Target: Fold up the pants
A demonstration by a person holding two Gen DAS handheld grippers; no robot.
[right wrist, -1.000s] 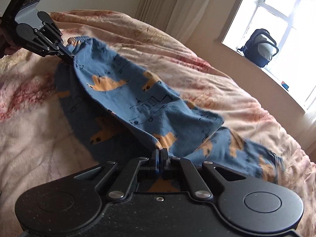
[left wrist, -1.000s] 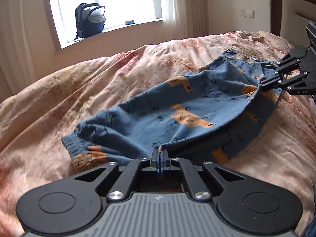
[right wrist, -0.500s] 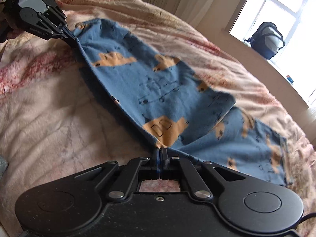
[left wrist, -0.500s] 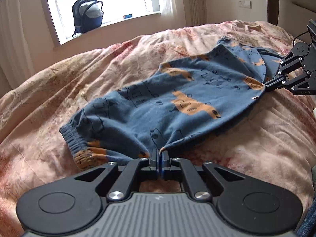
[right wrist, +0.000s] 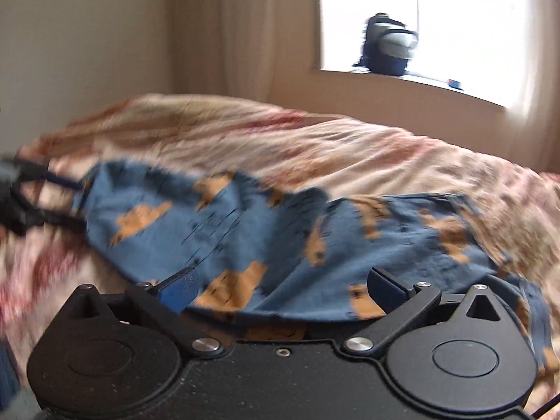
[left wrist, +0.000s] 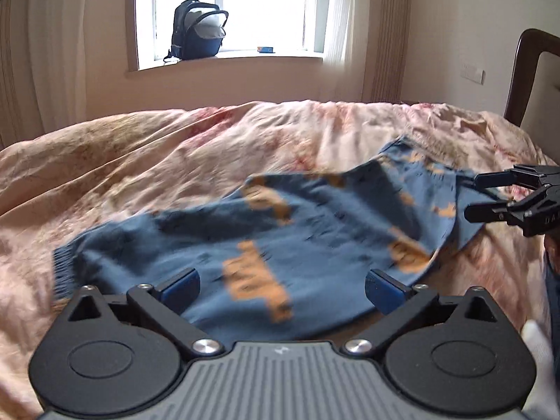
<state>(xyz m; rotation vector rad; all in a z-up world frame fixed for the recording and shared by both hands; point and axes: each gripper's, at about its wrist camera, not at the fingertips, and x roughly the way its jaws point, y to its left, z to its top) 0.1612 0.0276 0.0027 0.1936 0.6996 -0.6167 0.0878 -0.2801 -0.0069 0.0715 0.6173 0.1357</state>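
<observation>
Blue pants (left wrist: 315,231) with orange prints lie spread on the bed; their ribbed cuff (left wrist: 61,273) is at the left. My left gripper (left wrist: 281,287) hangs just above their near edge, jaws opening wide, the cloth below and between the blue pads (left wrist: 182,285) but not pinched. In the right wrist view the pants (right wrist: 262,231) run from left to right, blurred. My right gripper (right wrist: 283,287) is also opening over the near edge with nothing pinched. Each gripper shows in the other's view, the right gripper (left wrist: 472,194) and the left gripper (right wrist: 75,204), both with fingers apart at the ends of the pants.
The pink and beige floral bed cover (left wrist: 175,161) fills the bed. A dark wooden headboard (left wrist: 525,70) stands at the right. A dark backpack (left wrist: 197,31) and a small box (left wrist: 266,49) sit on the windowsill, with curtains on both sides.
Both grippers were shut on edges of the pants and have now let go and opened wide. The pants have dropped flat onto the bed. Both grippers have drawn back and rolled.
</observation>
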